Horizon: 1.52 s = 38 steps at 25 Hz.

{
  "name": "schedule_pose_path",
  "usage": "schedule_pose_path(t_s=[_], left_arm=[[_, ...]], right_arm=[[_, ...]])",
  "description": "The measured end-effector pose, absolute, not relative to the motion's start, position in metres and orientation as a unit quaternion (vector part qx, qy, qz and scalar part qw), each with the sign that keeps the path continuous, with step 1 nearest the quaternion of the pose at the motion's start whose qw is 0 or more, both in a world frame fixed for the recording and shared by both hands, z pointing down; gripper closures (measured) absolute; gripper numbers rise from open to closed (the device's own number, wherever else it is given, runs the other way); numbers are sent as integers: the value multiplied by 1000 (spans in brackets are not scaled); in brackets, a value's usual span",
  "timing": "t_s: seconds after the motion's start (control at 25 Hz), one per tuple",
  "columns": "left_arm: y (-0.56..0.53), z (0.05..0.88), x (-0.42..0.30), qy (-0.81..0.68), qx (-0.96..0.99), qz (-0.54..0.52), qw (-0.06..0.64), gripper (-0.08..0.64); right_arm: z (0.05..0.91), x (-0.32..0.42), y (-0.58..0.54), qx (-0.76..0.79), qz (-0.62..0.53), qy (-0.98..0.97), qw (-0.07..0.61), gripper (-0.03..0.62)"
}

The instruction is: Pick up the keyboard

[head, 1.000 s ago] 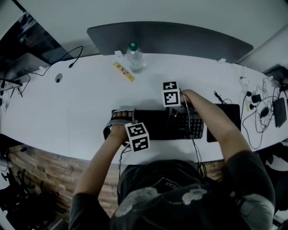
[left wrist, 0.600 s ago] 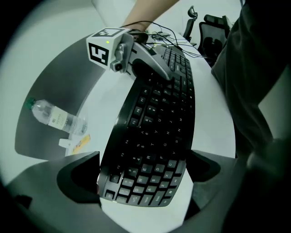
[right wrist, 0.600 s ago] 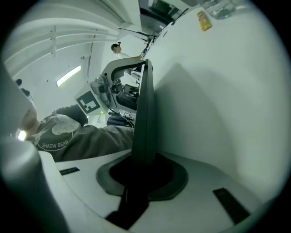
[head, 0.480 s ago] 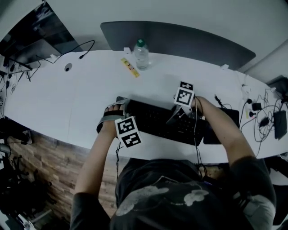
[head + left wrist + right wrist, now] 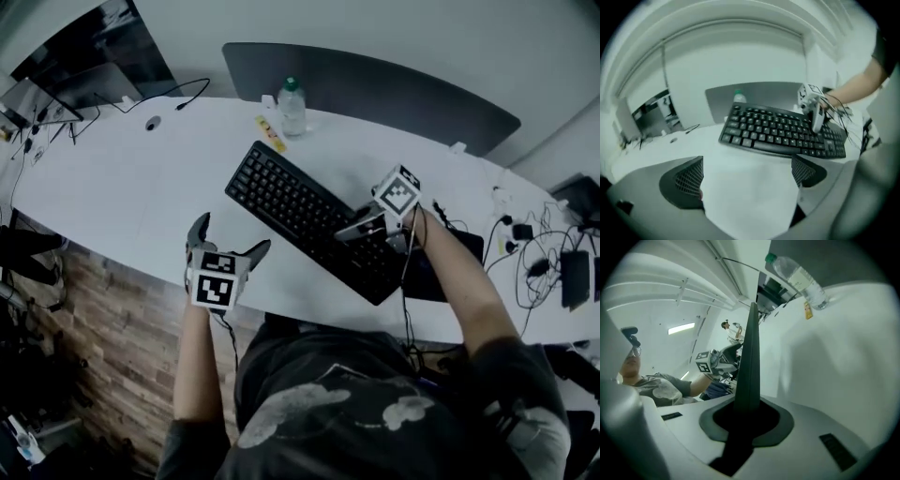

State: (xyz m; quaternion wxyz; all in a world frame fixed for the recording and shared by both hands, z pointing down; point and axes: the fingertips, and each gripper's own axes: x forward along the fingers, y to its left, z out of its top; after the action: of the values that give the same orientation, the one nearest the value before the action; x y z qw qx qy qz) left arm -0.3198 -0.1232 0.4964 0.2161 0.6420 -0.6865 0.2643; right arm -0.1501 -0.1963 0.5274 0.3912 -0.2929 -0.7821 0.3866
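Observation:
The black keyboard [image 5: 309, 225] hangs tilted above the white table [image 5: 122, 197], running diagonally from back left to front right. My right gripper [image 5: 359, 227] is shut on its right part; its jaws have just been closing on it. In the right gripper view the keyboard [image 5: 752, 352] shows edge-on as a thin dark blade clamped between the jaws of the right gripper [image 5: 747, 416]. My left gripper [image 5: 228, 239] hovers at the table's front edge, open and holding nothing. From the left gripper [image 5: 746, 176] the keyboard [image 5: 780, 133] lies ahead, apart from its fingers [image 5: 689, 180].
A clear water bottle [image 5: 292, 108] and a yellow strip [image 5: 272, 134] stand at the back of the table. A dark mat [image 5: 459, 258] lies under my right arm. Tangled cables and plugs [image 5: 534, 248] crowd the right end. A dark screen panel [image 5: 375, 89] runs behind the table.
The left gripper has let go of the keyboard's left end, pulled back toward the front edge and rolled. The right gripper has raised the keyboard, which has swung from level to diagonal.

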Motion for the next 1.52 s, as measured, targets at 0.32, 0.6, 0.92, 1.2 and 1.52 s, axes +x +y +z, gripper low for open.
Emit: schedule_pose_path(t_s=[0.32, 0.6, 0.92, 1.2, 1.52], left_arm=[[-71, 495, -304, -787, 532, 79, 302, 446], [-54, 491, -246, -801, 516, 54, 298, 558], [-47, 506, -203, -784, 536, 66, 306, 558], [-18, 514, -185, -781, 535, 33, 321, 558], [57, 514, -160, -792, 524, 6, 314, 558]], right_arm=[[501, -140, -221, -202, 389, -858, 269, 528], [483, -123, -200, -189, 399, -877, 187, 528], [482, -115, -181, -160, 441, -874, 125, 526], [487, -99, -156, -127, 462, -872, 100, 523], [495, -67, -106, -89, 465, -874, 104, 523]])
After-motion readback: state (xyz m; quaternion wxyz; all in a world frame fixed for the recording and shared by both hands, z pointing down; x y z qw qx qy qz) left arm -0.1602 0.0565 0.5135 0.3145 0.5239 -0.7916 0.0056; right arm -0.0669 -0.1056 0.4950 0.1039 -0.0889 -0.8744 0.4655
